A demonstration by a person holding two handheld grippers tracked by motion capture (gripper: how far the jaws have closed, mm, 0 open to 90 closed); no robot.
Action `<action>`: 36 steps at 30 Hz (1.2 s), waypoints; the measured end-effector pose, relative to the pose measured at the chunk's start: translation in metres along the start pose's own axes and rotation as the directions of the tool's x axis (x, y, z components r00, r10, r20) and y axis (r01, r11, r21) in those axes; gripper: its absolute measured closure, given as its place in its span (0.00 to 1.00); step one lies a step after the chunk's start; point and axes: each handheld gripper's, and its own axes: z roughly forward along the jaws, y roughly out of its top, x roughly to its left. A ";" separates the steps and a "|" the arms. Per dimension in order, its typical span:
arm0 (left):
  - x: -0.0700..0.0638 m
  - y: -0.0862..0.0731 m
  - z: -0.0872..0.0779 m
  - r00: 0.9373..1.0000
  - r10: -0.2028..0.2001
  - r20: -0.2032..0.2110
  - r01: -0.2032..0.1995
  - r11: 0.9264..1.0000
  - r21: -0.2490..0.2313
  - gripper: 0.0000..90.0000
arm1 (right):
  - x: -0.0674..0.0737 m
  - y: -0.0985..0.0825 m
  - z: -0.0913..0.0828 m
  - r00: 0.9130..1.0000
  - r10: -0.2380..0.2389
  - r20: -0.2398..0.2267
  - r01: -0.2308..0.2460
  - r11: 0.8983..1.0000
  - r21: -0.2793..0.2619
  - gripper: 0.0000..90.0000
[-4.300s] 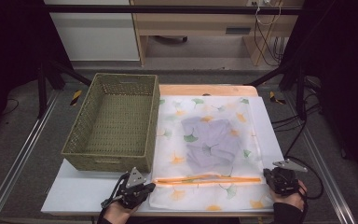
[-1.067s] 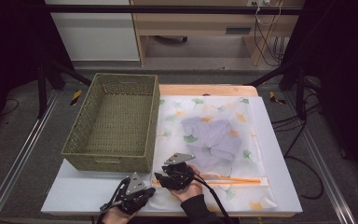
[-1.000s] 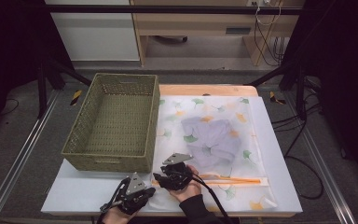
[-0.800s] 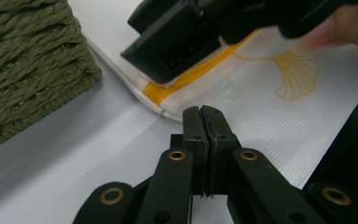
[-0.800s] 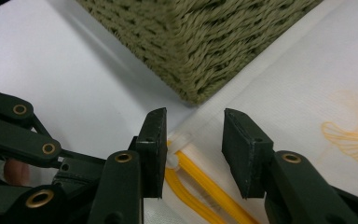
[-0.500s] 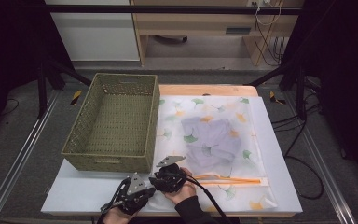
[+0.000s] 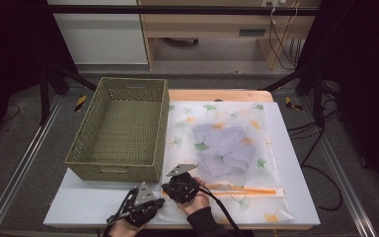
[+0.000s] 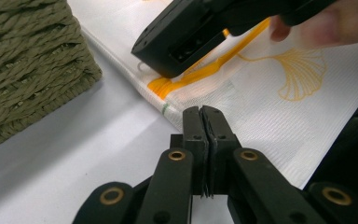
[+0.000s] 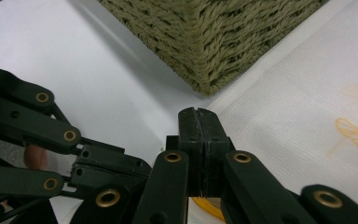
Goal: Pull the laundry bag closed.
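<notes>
Since four seconds back, the right gripper (image 7: 176,186) has crossed from the table's right edge to the near-left corner of the white mesh zip bag printed with yellow ginkgo leaves (image 7: 271,153). Its jaws have just been closing and now meet at the orange zipper's (image 8: 200,73) end; what they pinch is hidden. Alongside, the left gripper (image 8: 203,122) is clamped on the bag's edge, beside the woven olive-green basket (image 7: 119,128)

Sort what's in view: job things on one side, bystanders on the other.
Job: mesh bag, its orange zipper, the garment inside, left tongs shut at the bag's edge, right tongs whose jaws have just been closing by the zipper's end, grip hidden.
Lying about: wicker basket, cables by the desk.
</notes>
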 end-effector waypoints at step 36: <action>0.004 0.003 0.005 1.000 -0.019 -0.006 0.019 1.000 -0.015 0.96 | -0.008 -0.003 -0.019 0.999 0.018 -0.029 -0.022 0.990 -0.140 0.88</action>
